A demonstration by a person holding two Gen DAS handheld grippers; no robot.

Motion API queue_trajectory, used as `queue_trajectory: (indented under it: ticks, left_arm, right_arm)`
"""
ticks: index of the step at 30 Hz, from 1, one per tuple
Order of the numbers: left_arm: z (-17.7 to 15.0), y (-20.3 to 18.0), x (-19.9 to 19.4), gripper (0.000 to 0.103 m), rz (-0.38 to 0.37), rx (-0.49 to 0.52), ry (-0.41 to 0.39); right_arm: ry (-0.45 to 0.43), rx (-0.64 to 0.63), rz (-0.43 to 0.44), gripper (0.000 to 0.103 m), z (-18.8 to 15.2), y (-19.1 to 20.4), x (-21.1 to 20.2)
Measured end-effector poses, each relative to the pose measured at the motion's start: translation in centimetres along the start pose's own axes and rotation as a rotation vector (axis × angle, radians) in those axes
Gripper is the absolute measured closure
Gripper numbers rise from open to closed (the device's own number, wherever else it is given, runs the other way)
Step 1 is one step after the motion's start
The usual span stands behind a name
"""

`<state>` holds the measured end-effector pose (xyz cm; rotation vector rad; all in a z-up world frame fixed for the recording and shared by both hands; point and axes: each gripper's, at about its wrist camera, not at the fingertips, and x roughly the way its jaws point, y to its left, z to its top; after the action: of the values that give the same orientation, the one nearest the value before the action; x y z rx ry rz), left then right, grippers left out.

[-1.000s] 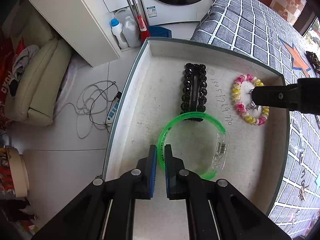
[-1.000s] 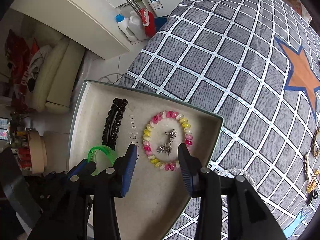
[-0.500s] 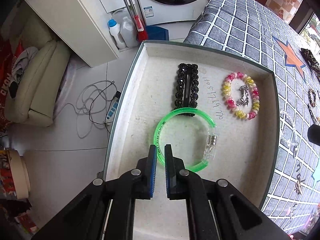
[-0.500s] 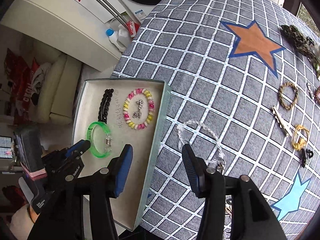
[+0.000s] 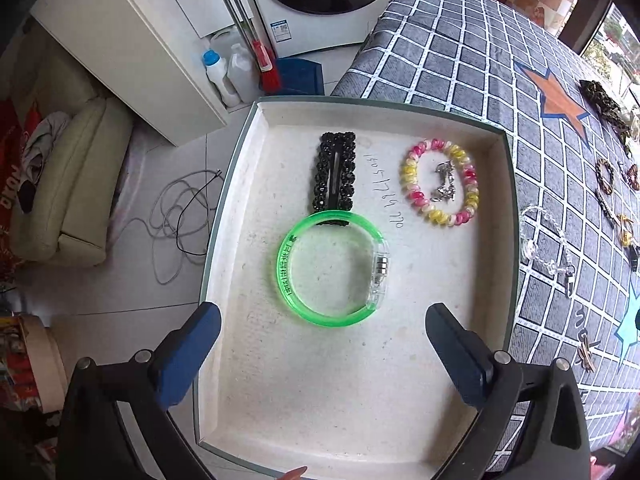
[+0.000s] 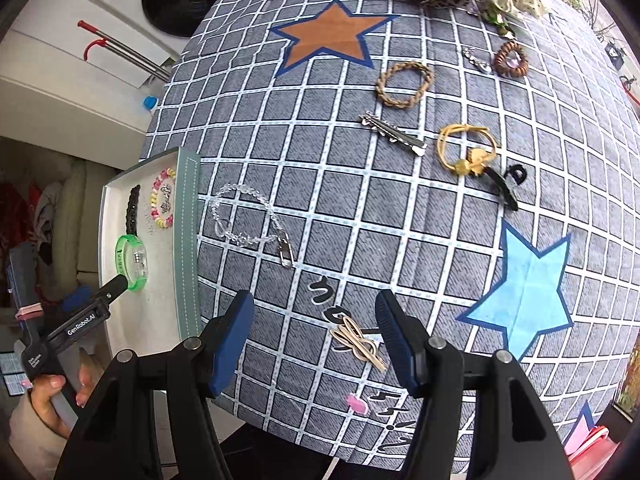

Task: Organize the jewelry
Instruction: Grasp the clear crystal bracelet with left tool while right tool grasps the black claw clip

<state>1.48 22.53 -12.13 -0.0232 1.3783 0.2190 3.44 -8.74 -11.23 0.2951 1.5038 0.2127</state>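
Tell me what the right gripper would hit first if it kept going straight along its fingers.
Probably the tan hair clip lying on the checked cloth, roughly between the right gripper and the table. Its fingers are opening with nothing between them. Depth is hard to judge, so it might land on cloth just beside it.

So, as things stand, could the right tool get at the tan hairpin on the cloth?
Probably yes. The right tool points down at the tan hairpin, its jaws opening with the pin lying flat in the gap between them. Nothing covers it, and the clear bead bracelet lies well apart.
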Motion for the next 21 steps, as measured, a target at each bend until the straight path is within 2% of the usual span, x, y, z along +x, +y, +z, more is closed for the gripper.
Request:
queue_trajectory:
  ticks: [3, 10, 16, 21]
  left_arm:
    - [0.4, -1.6, -1.0, 0.0, -0.021, 0.053, -0.016]
    - [0.9, -7.3, -3.2, 0.0, -0.063, 0.16, -0.035]
    - [0.4, -12.1, -5.3, 0.0, -0.165, 0.184, 0.002]
    - [0.7, -15.4, -5.3, 0.0, -0.241, 0.186, 0.048]
  right_arm:
    - [-0.004, 0.045, -0.005, 0.022, -0.9, -1.8, -0.6]
    - [-0.003, 0.115, -0.021, 0.022, -2.7, -5.1, -1.6]
    - [-0.002, 0.166, -0.023, 0.022, -3.9, -7.5, -2.1]
    - [-0.004, 0.189, -0.027, 0.022, -4.3, -9.2, -2.6]
